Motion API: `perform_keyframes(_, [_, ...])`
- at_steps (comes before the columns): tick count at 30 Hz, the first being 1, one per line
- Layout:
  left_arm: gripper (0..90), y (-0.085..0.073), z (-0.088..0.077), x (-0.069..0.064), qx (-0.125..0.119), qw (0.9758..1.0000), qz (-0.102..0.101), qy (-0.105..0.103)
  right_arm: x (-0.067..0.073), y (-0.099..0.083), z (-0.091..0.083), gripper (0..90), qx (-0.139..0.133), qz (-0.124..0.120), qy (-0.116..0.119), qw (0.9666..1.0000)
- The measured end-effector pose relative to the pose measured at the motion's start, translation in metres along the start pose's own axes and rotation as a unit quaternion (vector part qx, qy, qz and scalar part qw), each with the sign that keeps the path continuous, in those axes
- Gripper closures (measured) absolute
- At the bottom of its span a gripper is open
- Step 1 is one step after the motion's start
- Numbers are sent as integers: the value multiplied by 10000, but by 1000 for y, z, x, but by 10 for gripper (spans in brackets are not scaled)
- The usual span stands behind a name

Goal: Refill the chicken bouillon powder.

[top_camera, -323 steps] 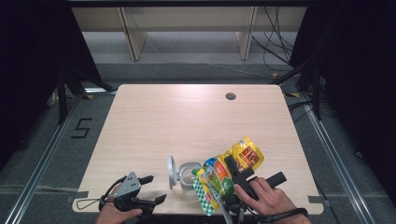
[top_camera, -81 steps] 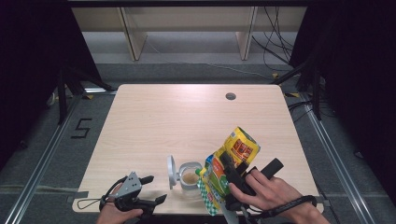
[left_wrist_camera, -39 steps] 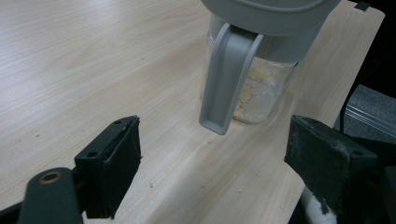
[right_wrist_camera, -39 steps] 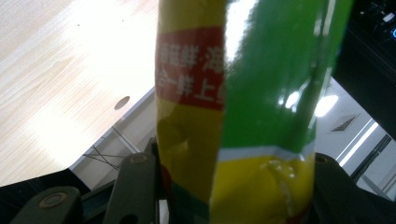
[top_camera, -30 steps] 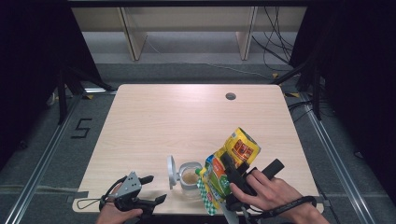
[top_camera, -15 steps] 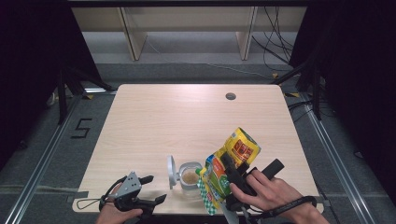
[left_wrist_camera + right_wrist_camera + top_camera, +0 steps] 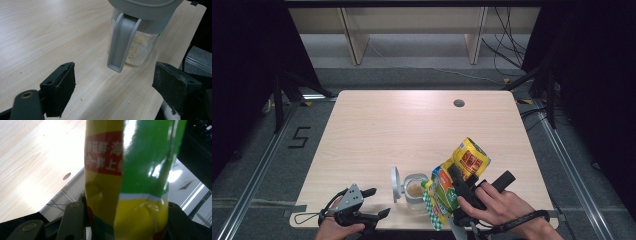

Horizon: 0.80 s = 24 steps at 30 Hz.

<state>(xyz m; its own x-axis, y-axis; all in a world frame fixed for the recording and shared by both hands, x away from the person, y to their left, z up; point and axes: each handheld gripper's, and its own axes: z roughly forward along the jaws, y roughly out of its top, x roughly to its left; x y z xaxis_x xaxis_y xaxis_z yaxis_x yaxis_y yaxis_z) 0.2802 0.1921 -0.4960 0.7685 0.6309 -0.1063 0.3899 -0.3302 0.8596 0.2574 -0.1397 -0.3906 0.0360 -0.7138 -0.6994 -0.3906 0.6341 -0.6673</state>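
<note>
I see the right gripper [image 7: 460, 186] clamped on the yellow-green bag [image 7: 457, 180], tilted mouth-down over the open jar [image 7: 414, 189] near the table's [image 7: 412, 125] front edge. Left gripper [image 7: 374, 202] jaws apart, nothing between them, jar just ahead. Far half of the table offers room.

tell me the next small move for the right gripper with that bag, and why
Probably keep tipping the bag a bit further over the jar. The right gripper clamps the bag tilted, its lower end at the jar's open mouth, and the jar holds just a shallow layer of pale granules. The left gripper rests open nearby.
</note>
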Motion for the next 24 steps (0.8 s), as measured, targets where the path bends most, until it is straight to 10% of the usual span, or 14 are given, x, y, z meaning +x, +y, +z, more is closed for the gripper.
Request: perform_keyframes(24, [178,1,-1,2,16,9999,145,1,-1,0,-2,587,-29,-47,-30,10000])
